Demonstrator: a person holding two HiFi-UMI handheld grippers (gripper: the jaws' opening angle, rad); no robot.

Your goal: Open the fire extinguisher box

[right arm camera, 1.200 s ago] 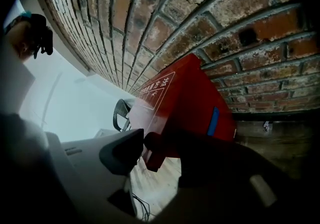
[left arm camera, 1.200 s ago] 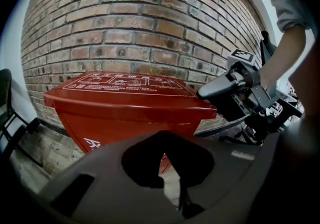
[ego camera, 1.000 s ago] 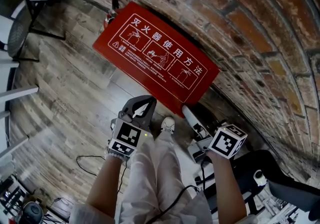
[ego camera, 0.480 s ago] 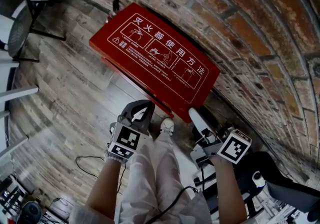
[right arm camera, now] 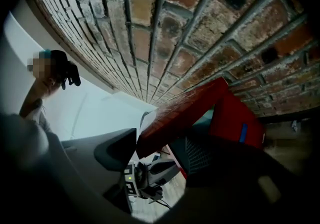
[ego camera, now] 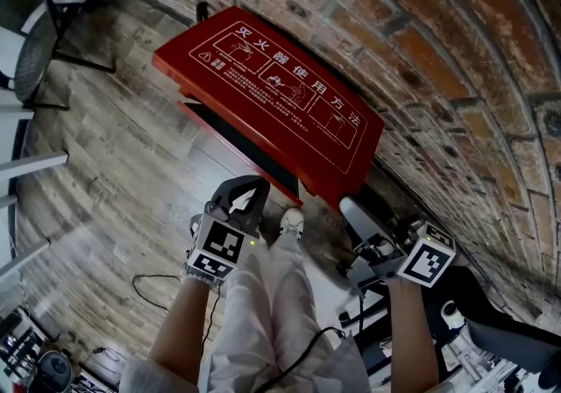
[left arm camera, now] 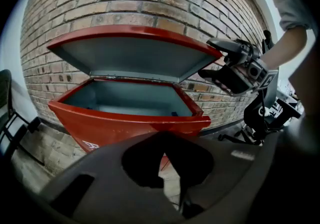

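Note:
The red fire extinguisher box (ego camera: 235,147) stands against the brick wall with its lid (ego camera: 272,97) raised. The left gripper view shows the lid's grey underside (left arm camera: 135,53) and the grey inside of the box (left arm camera: 130,100). My right gripper (ego camera: 355,211) is at the lid's near right corner. Its jaws are opening, with the lid's red edge (right arm camera: 185,113) between them, and its upper finger (left arm camera: 225,44) lies at that corner. My left gripper (ego camera: 245,194) hangs low in front of the box, shut on nothing.
A brick wall (ego camera: 421,58) runs behind the box. A black chair (ego camera: 39,40) stands at the far left on the wooden floor, with cables (ego camera: 162,282) near my legs. Dark equipment (ego camera: 491,330) sits at the lower right. A person (right arm camera: 50,75) stands off to the side.
The lid has swung higher, and its printed face now tilts more toward the wall. My right gripper has drifted right and back from the corner, jaws wider. The left gripper has barely moved.

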